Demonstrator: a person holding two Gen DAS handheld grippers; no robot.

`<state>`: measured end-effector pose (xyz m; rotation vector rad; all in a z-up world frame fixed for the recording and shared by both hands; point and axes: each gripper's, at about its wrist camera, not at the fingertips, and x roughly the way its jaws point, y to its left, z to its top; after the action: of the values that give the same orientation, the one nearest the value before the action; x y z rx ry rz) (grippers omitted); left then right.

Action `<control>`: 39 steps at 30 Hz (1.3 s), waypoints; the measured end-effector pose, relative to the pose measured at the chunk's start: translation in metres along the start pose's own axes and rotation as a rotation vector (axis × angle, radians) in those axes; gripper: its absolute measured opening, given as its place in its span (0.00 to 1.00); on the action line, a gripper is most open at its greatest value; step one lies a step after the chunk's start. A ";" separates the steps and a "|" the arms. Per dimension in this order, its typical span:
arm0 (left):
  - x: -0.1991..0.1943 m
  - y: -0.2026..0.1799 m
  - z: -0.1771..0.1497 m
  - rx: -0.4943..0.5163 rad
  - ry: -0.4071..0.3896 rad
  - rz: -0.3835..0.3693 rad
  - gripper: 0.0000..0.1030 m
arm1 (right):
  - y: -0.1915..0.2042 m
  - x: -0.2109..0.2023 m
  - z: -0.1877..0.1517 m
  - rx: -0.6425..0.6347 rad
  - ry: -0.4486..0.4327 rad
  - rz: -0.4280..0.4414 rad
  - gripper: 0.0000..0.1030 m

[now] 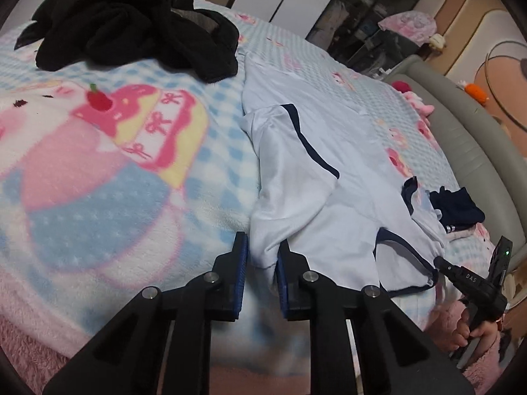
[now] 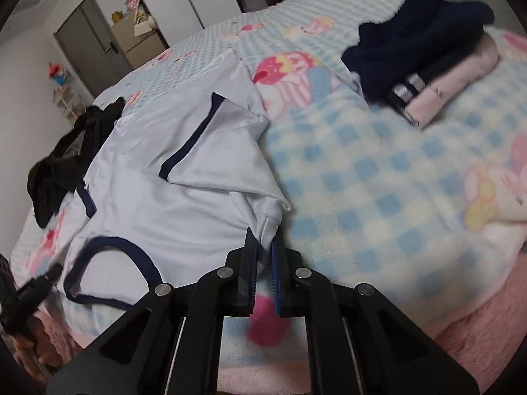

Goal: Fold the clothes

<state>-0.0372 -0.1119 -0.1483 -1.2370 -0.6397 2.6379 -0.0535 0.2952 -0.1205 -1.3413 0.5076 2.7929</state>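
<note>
Left hand-held gripper [image 1: 262, 250] closed onto a fold of the pale blue short-sleeved shirt with navy trim [image 1: 316, 197] at the near edge of the bed [image 1: 467, 138], blue pads narrowed on the cloth, though full pinch hard to confirm since a slim gap shows on one side. Right hand-held gripper [image 2: 264, 245] clamped tight on the opposite near corner of the same shirt [image 2: 171, 197], fabric bunched between nearly touching pads. No earlier picture here to compare.

Shirt spread over the fluffy blue-and-white checked blanket with pink cartoon prints [image 1: 98, 164], navy collar opening [image 2: 108, 270] nearest, long axis running away from both grippers toward the far edge of the bed. Both sleeves already turned inward over the body, so probably the lengthwise fold left: near end carried away over the far end. Each gripper about equally near its own corner; neither better placed.

Open blanket beyond the shirt on the right-wrist view, enough room for laying the fold flat. To the far left, a crumpled black garment [image 1: 131, 23] just beside the shirt's far end; to the far right, a stack of folded navy and pink clothes [image 2: 428, 65] well apart. Grey padded bed frame along the right edge. Risk, as a judgement: far hem dragging into the black garment.
</note>
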 end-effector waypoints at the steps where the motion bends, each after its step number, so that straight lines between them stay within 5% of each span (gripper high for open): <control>1: 0.000 0.004 0.000 -0.016 0.009 -0.013 0.17 | 0.002 -0.002 0.000 -0.008 -0.005 -0.007 0.06; 3: 0.003 0.011 -0.003 -0.075 0.040 -0.067 0.20 | -0.009 0.004 -0.001 0.069 0.037 0.105 0.09; 4: 0.005 0.016 -0.005 -0.116 0.059 -0.106 0.22 | -0.014 0.007 -0.002 0.108 0.058 0.162 0.25; 6: 0.008 0.020 -0.008 -0.152 0.084 -0.141 0.34 | -0.026 0.013 -0.004 0.185 0.100 0.274 0.41; 12: 0.015 0.018 -0.007 -0.151 0.082 -0.165 0.47 | -0.029 0.036 -0.003 0.232 0.104 0.303 0.41; 17: 0.016 0.005 0.001 -0.106 0.007 -0.159 0.45 | -0.018 0.039 0.002 0.200 0.062 0.279 0.44; 20: 0.015 0.005 0.001 -0.113 -0.014 -0.176 0.42 | -0.010 0.023 0.004 0.160 -0.002 0.289 0.28; 28: 0.009 0.004 0.008 -0.124 -0.094 -0.237 0.35 | -0.020 0.035 0.003 0.218 0.037 0.363 0.26; 31: 0.027 0.006 0.004 -0.184 -0.030 -0.294 0.35 | -0.021 0.048 0.005 0.226 0.063 0.349 0.29; 34: 0.047 0.009 -0.002 -0.209 0.016 -0.255 0.38 | -0.022 0.056 0.002 0.236 0.076 0.344 0.30; 39: 0.055 0.007 0.002 -0.215 0.035 -0.285 0.52 | -0.020 0.056 -0.005 0.239 0.071 0.358 0.34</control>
<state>-0.0741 -0.1016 -0.1885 -1.1422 -1.0321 2.3575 -0.0831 0.3049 -0.1718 -1.4217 1.1494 2.8264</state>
